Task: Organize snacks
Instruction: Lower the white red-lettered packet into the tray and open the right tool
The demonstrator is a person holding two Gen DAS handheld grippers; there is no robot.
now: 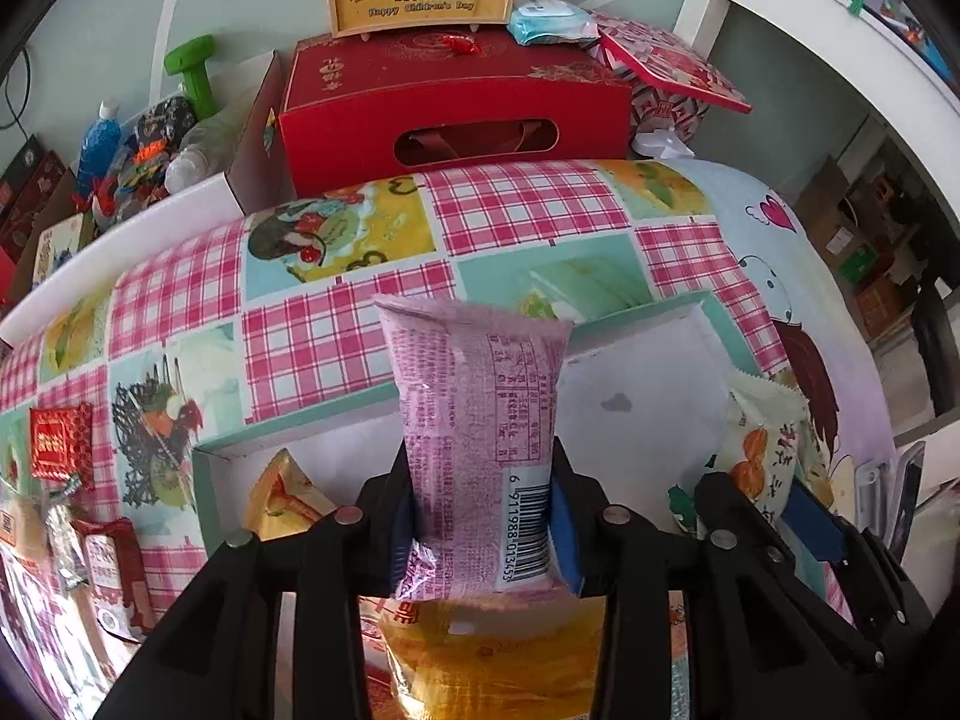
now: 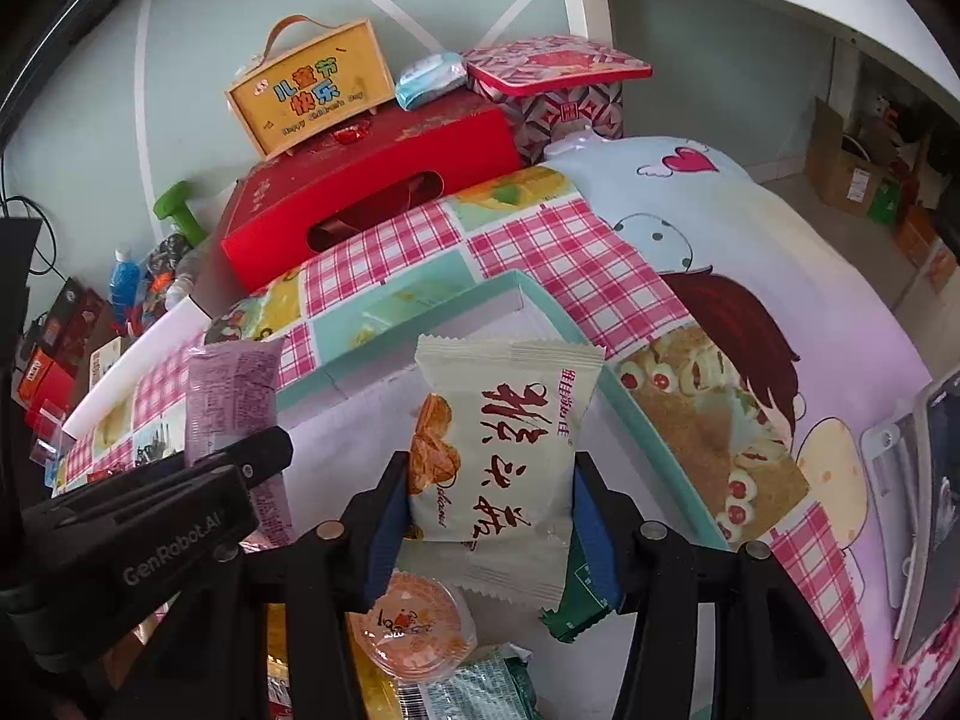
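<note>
My left gripper [image 1: 480, 534] is shut on a purple snack packet [image 1: 474, 420], blue pads pressing its lower barcode end, and the packet stands upright over the teal-rimmed white box [image 1: 636, 315]. In the right wrist view that packet [image 2: 231, 396] and the left gripper [image 2: 252, 456] show at the left. My right gripper [image 2: 489, 516] is shut on a cream packet with red characters [image 2: 504, 450], held upright over the same box [image 2: 660, 438]. The cream packet [image 1: 762, 456] also appears at the right of the left wrist view.
Inside the box lie a jelly cup [image 2: 414, 624], green packets [image 2: 576, 600] and yellow packets [image 1: 288, 498]. Loose snacks, one a red packet [image 1: 60, 441], sit on the checked tablecloth at left. A red gift box [image 1: 450, 114] and patterned tin [image 2: 552, 90] stand behind.
</note>
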